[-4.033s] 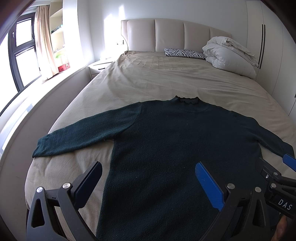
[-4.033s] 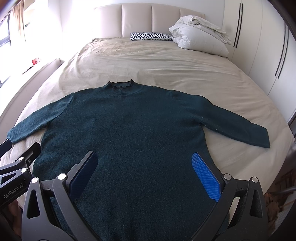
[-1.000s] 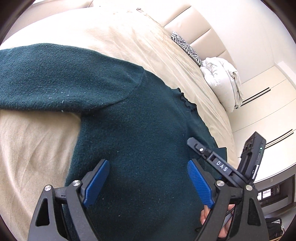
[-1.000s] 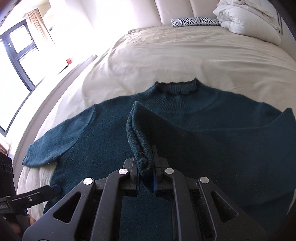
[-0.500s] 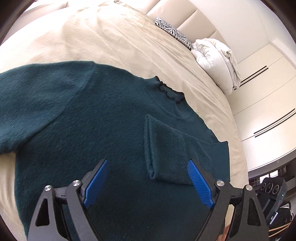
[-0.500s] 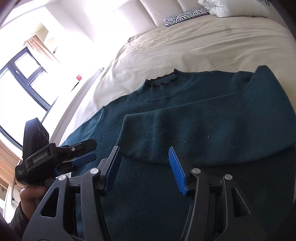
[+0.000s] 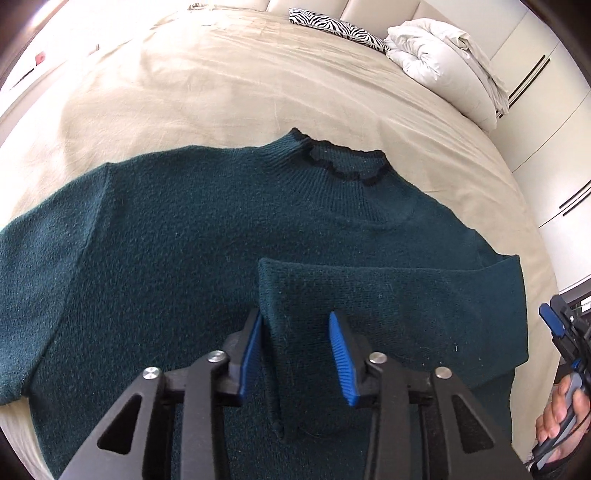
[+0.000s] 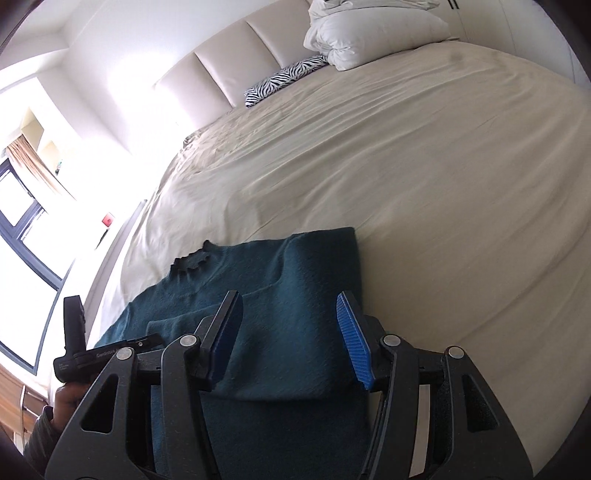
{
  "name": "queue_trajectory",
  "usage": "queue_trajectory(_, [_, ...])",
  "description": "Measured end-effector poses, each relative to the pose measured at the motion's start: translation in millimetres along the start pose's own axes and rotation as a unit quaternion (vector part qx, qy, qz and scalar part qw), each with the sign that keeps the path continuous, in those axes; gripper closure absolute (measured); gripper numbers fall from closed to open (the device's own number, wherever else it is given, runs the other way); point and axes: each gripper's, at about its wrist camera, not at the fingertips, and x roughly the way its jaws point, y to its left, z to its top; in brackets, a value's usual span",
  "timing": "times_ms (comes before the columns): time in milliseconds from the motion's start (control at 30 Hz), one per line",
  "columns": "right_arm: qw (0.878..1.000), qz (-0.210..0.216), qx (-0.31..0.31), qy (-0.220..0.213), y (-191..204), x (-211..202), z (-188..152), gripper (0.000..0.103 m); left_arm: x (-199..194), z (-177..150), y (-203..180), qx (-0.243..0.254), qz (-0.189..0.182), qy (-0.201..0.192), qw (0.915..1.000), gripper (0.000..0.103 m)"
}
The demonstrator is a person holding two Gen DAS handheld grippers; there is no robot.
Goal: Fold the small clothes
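Left gripper (image 7: 295, 347) hovers low over the dark green sweater (image 7: 166, 258), blue pads parted, straddling the cuff of the folded-in sleeve (image 7: 388, 306) without pinching it. Sweater lies flat on the beige bed (image 7: 240, 85), collar toward the headboard; zebra pillow (image 7: 332, 26) and white duvet (image 7: 443, 51) sit far up. From the right wrist: right gripper (image 8: 291, 332) also spread apart, holding nothing, above the sweater's (image 8: 295, 314) folded right edge, the left unit just beside it.

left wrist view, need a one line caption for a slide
Open left gripper straddles the cuff of a sleeve folded across a green sweater on a bed.
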Motion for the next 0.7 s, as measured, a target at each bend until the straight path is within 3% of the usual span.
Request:
queue_trajectory(67, [1.000, 0.000, 0.015, 0.009, -17, 11, 12, 0.051, -3, 0, -1, 0.006, -0.002, -0.005, 1.0000, 0.090])
queue_trajectory(300, [0.998, 0.023, 0.044, 0.036, -41, 50, 36, 0.051, -27, -6, 9, 0.007, -0.015, -0.055, 0.9983, 0.094])
queue_trajectory(433, [0.994, 0.040, 0.093, 0.047, -64, 71, 47, 0.052, -36, -16, 20, -0.005, -0.020, -0.086, 0.9961, 0.095])
queue_trajectory(500, [0.991, 0.048, 0.110, 0.052, -73, 81, 50, 0.059, -36, -20, 28, -0.020, -0.027, -0.095, 0.9950, 0.095])
queue_trajectory(533, [0.991, 0.052, 0.113, 0.059, -75, 86, 52, 0.067, -37, -22, 33, -0.030, -0.031, -0.099, 0.9942, 0.095])
queue_trajectory(700, [0.988, 0.056, 0.124, 0.077, -83, 108, 58, 0.074, -32, -19, 43, -0.034, -0.037, -0.103, 0.9934, 0.095])
